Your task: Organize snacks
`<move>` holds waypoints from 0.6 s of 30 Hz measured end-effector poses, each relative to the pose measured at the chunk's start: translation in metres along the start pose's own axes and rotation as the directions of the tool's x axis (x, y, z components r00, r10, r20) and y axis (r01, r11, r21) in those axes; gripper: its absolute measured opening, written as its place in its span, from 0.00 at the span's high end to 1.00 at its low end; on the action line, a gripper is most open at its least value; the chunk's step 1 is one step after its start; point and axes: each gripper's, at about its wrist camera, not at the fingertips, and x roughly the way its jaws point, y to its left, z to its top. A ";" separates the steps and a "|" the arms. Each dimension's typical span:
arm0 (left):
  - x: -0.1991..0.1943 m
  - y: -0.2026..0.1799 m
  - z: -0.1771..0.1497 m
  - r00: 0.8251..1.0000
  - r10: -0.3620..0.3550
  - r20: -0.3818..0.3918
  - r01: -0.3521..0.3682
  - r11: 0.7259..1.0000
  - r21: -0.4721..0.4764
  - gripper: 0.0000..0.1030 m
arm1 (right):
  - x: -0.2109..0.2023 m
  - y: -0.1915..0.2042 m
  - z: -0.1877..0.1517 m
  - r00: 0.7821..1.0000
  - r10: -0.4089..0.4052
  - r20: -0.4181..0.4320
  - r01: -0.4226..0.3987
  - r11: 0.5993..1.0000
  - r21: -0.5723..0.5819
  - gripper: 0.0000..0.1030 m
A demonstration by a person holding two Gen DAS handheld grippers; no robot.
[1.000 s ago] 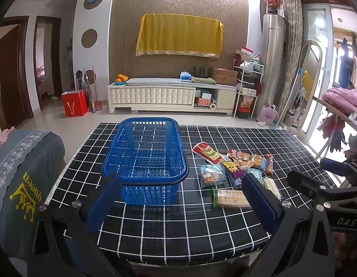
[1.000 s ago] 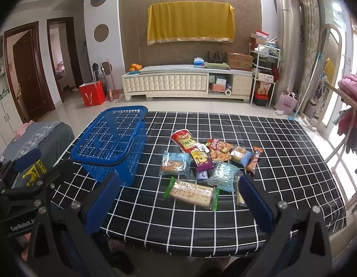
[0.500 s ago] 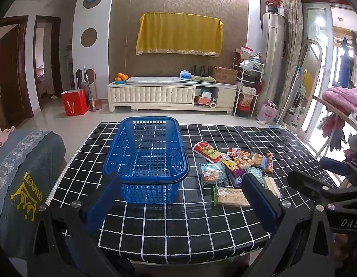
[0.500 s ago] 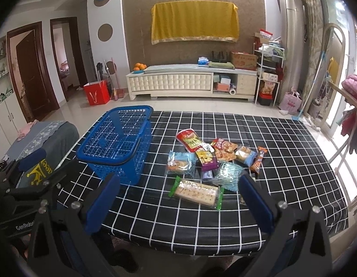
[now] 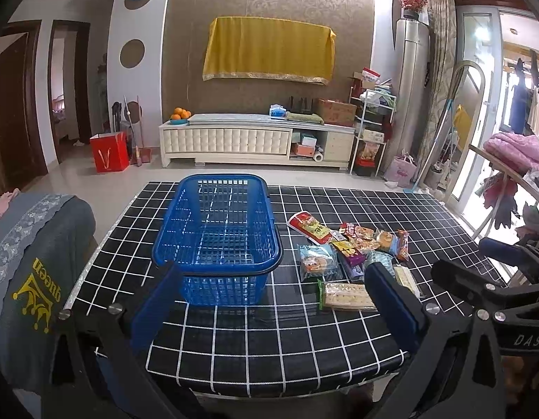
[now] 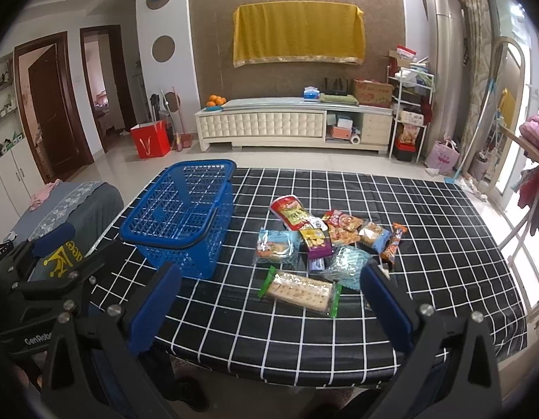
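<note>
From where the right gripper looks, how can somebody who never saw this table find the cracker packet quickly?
Start at the blue basket on the black checked table; the snack pile lies to its right. The cracker packet is the item nearest the camera. Unlike its small colourful neighbours, it is long, clear, shows pale square crackers and has green ends.

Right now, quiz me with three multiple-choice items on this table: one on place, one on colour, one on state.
1. Where do the snacks lie relative to the basket?
A. inside it
B. on the table beside it
C. on the floor

2. What colour is the basket?
A. red
B. green
C. blue

3. How do the right gripper jaws stand?
A. open, holding nothing
B. shut on a packet
C. shut on the basket

Answers: B, the packets rest on the checked cloth; C, its mesh is blue; A, the jaws are spread apart with nothing between them.
</note>
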 end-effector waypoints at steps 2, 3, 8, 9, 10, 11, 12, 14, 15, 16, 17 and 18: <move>0.000 0.000 -0.001 1.000 0.002 -0.001 -0.002 1.000 0.000 0.00 | 0.000 0.000 0.000 1.000 0.001 -0.001 -0.001 1.000 -0.001 0.00; -0.001 0.000 -0.001 1.000 0.001 0.000 -0.001 1.000 -0.001 0.00 | 0.000 0.000 0.000 1.000 0.000 -0.001 0.000 1.000 0.000 0.00; -0.001 0.001 -0.001 1.000 -0.008 0.004 0.008 1.000 -0.010 0.00 | 0.000 0.001 0.001 1.000 0.003 0.004 -0.003 1.000 -0.002 0.00; -0.001 0.002 0.000 1.000 -0.008 0.005 0.008 1.000 -0.012 0.00 | 0.000 0.001 0.001 1.000 0.005 0.004 -0.005 1.000 -0.001 0.00; -0.001 0.002 0.000 1.000 -0.007 0.006 0.007 1.000 -0.011 0.00 | 0.000 0.001 0.001 1.000 0.006 0.003 -0.006 1.000 -0.002 0.00; -0.002 0.002 0.000 1.000 -0.005 0.007 0.005 1.000 -0.010 0.00 | 0.000 0.001 0.001 1.000 0.006 0.004 -0.006 1.000 -0.003 0.00; -0.002 0.002 0.000 1.000 -0.004 0.008 0.004 1.000 -0.009 0.00 | 0.000 0.000 0.001 1.000 0.006 0.004 -0.006 1.000 -0.004 0.00; -0.002 0.003 0.000 1.000 -0.005 0.008 0.005 1.000 -0.010 0.00 | 0.000 0.000 0.001 1.000 0.008 0.003 -0.008 1.000 -0.003 0.00; -0.002 0.003 -0.001 1.000 -0.006 0.006 0.006 1.000 -0.011 0.00 | 0.000 0.000 0.001 1.000 0.009 0.002 -0.009 1.000 -0.002 0.00; -0.002 0.003 -0.001 1.000 -0.005 0.007 0.005 1.000 -0.010 0.00 | 0.000 -0.001 0.001 1.000 0.010 0.003 -0.010 1.000 -0.002 0.00; -0.002 0.002 -0.001 1.000 -0.006 0.006 0.006 1.000 -0.011 0.00 | 0.000 0.000 0.001 1.000 0.009 0.004 -0.008 1.000 -0.002 0.00; -0.001 0.002 -0.001 1.000 -0.007 0.004 0.007 1.000 -0.011 0.00 | 0.000 -0.001 0.001 1.000 0.008 0.003 -0.008 1.000 -0.002 0.00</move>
